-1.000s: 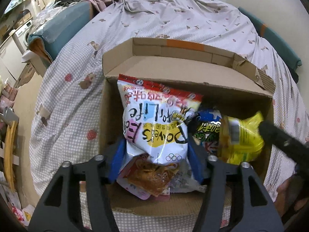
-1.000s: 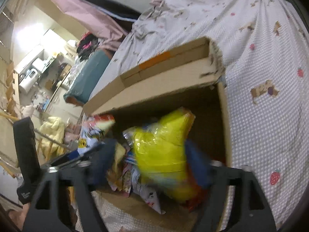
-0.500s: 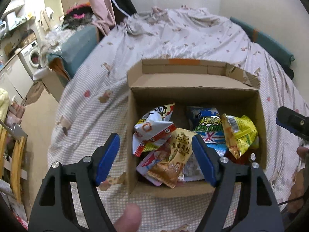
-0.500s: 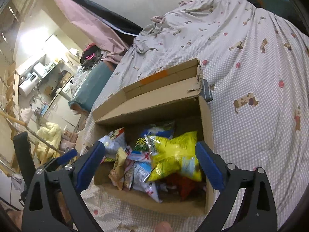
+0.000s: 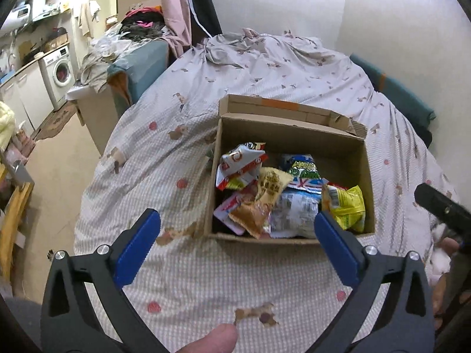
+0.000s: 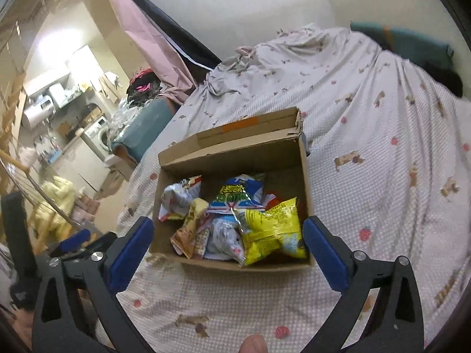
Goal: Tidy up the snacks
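Observation:
An open cardboard box (image 5: pixel 357 138) (image 6: pixel 231 150) sits on the bed and holds several snack bags. Among them are a white and red bag (image 5: pixel 240 166) (image 6: pixel 179 197) at the left, a blue and green bag (image 5: pixel 303 170) (image 6: pixel 240 192), a tan bag (image 5: pixel 268 186) (image 6: pixel 191 223) and a yellow bag (image 5: pixel 346 207) (image 6: pixel 272 229) at the right. My left gripper (image 5: pixel 237 236) is open and empty, held back above the bedspread in front of the box. My right gripper (image 6: pixel 228 239) is open and empty, also in front of the box.
The bed is covered by a checked bedspread (image 5: pixel 235 279) (image 6: pixel 382 176) with small prints. A teal cushion (image 5: pixel 403 94) lies at the far right by the wall. Left of the bed are bare floor (image 5: pixel 59 176), a washing machine (image 5: pixel 60 72) and piled laundry (image 5: pixel 141 23).
Both grippers let go of their snack bags, the white one and the yellow one, which now lie in the box. Both grippers opened and drew back and up from the box.

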A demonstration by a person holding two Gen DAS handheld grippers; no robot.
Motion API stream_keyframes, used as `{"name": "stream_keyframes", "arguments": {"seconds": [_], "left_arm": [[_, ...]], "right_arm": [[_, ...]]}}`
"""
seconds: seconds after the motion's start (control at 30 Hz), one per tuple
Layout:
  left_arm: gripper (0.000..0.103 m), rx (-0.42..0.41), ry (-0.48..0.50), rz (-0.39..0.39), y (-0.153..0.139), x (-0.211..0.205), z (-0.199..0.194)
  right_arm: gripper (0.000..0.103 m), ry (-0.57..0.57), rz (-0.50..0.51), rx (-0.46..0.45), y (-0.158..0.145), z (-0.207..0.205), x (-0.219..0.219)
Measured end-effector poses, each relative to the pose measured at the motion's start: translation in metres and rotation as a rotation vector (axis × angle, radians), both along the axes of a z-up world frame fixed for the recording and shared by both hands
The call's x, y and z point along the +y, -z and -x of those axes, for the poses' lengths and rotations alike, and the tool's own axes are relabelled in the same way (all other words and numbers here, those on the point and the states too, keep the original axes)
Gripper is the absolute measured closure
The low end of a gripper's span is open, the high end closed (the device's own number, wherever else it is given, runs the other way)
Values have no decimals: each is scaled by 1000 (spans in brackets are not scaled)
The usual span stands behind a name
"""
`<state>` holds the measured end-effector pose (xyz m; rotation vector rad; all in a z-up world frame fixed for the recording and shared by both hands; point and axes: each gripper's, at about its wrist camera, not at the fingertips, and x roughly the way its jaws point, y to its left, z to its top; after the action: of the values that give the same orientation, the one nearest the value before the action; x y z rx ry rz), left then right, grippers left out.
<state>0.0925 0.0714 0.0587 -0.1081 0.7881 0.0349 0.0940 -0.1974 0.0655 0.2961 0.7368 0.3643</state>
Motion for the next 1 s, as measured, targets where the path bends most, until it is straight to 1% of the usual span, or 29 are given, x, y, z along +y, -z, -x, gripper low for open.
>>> {"name": "stream_keyframes", "arguments": {"seconds": [0.1,0.17,0.2,0.33,0.47,0.57,0.63,0.7,0.8,1.0], "left_arm": [[0,-9,-11,-7,3,0,16],[0,-1,2,24,8,0,24],[0,7,3,22,11,0,28],[0,4,-8,-30,17,-3,45],[0,-20,5,-50,19,-5,55],[0,-23,14,-65,23,-6,57],[0,-19,-8,-45,27,-2,57],[0,-1,-13,-27,32,-1,57],[0,12,-4,-49,36,-4,58],[0,30,-15,-32,41,-5,56]], "right_arm": [[0,4,60,-23,-2,18,6],[0,5,96,-34,1,29,10],[0,6,112,-41,3,35,13],[0,-2,146,-56,10,52,21],[0,18,176,-60,19,65,25],[0,35,189,-73,34,75,29],[0,36,220,-57,40,75,34],[0,34,210,-51,41,73,37],[0,37,223,-67,41,74,38],[0,50,216,-59,42,72,34]]}}
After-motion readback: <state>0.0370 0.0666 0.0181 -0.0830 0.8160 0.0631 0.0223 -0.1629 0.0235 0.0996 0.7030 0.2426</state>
